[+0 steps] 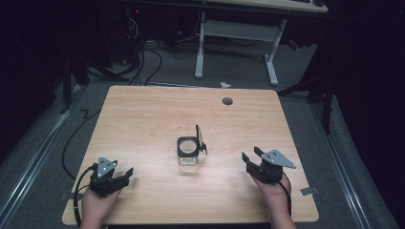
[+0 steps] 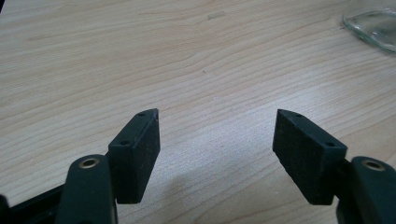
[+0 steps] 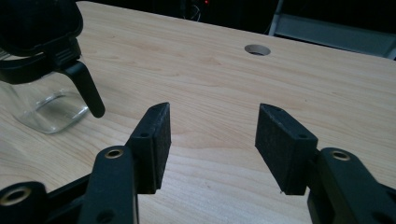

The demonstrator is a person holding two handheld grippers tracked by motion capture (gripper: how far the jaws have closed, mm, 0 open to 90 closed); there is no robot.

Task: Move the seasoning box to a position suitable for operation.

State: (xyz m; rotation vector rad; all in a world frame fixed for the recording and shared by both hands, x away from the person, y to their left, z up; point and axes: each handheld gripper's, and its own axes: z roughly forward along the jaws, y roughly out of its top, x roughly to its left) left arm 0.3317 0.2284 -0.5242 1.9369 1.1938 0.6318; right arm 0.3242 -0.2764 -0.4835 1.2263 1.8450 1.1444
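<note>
On the light wooden table (image 1: 143, 124), both tools, left (image 1: 117, 177) and right (image 1: 252, 157), gape empty, clear glass black-lidded jar (image 1: 189, 151) untouched.

Clear jar (image 1: 189, 157), black lid (image 1: 188, 145); pale wood-grain table (image 1: 143, 124).

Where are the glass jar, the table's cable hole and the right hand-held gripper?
glass jar (image 1: 189, 151), high view, black rim.
cable hole (image 3: 257, 49), right gripper view, hole's centre.
right hand-held gripper (image 1: 251, 154), high view, midway between fingertips.
</note>
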